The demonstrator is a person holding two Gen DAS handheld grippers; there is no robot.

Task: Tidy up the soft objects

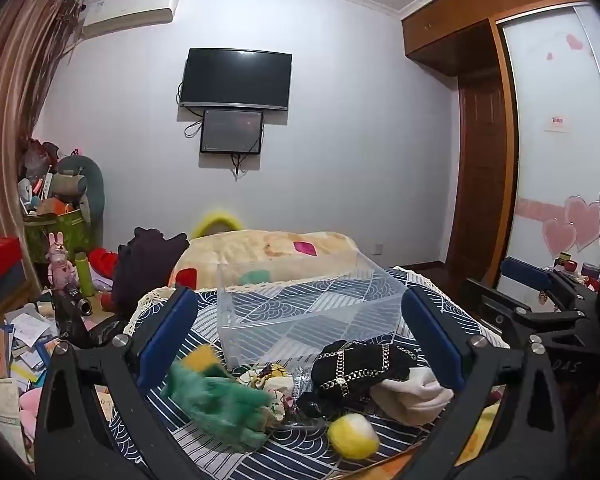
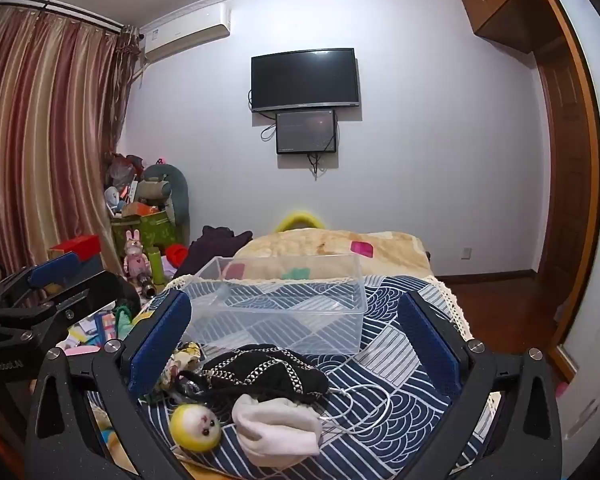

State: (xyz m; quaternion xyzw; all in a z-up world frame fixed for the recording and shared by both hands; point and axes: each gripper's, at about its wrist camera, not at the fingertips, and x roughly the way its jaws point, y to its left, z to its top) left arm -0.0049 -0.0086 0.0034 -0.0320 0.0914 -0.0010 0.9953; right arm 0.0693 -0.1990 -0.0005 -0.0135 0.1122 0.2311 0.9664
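A clear plastic bin (image 1: 300, 312) (image 2: 275, 304) stands empty on the blue patterned cloth (image 1: 320, 456) (image 2: 400, 360). In front of it lie soft things: a green plush (image 1: 219, 404), a floral cloth (image 1: 271, 384) (image 2: 183, 356), a black chain-patterned item (image 1: 360, 368) (image 2: 259, 372), a white sock (image 1: 412, 400) (image 2: 275, 428) and a yellow-white ball toy (image 1: 354, 438) (image 2: 195, 428). My left gripper (image 1: 300, 344) is open and empty above the pile. My right gripper (image 2: 295, 344) is open and empty above the black item and sock.
A white cable (image 2: 360, 408) loops beside the sock. A beige blanket (image 1: 267, 252) (image 2: 332, 248) lies behind the bin. Cluttered boxes and toys (image 1: 59, 216) fill the left side; a wardrobe (image 1: 540, 140) stands at the right. The right gripper shows in the left view (image 1: 540, 292).
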